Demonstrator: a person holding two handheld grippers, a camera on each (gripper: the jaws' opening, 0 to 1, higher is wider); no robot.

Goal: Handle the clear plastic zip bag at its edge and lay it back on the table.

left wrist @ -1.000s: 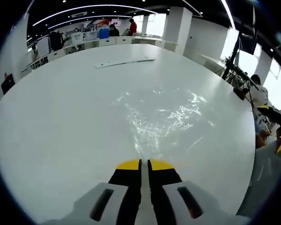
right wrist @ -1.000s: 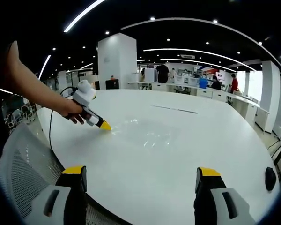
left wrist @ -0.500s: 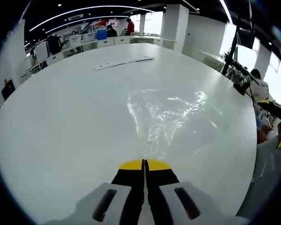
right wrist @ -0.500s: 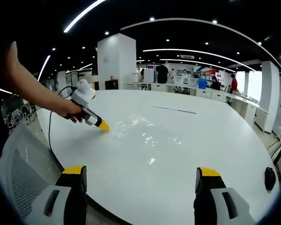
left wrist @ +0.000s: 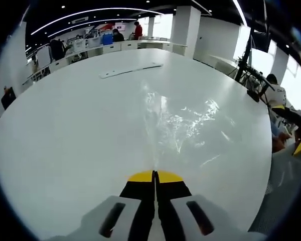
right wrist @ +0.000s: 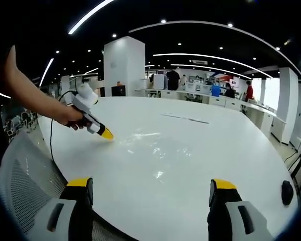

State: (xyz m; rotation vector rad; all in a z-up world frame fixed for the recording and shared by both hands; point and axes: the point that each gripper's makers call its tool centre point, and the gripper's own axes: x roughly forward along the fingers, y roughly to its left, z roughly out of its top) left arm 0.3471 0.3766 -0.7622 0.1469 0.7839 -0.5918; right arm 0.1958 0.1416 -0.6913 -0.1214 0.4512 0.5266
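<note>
Left gripper jaws pressed together on near edge of clear plastic zip bag, lifting it off white table. Right gripper jaws wide apart, idle. Grasp done; laying bag back and release remain.

table white | zip bag clear, glinting | fingers yellow-tipped black

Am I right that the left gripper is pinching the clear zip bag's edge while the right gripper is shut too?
Not quite: the right gripper is open, jaws wide apart in the right gripper view. The left gripper does pinch the clear zip bag at its edge.
</note>
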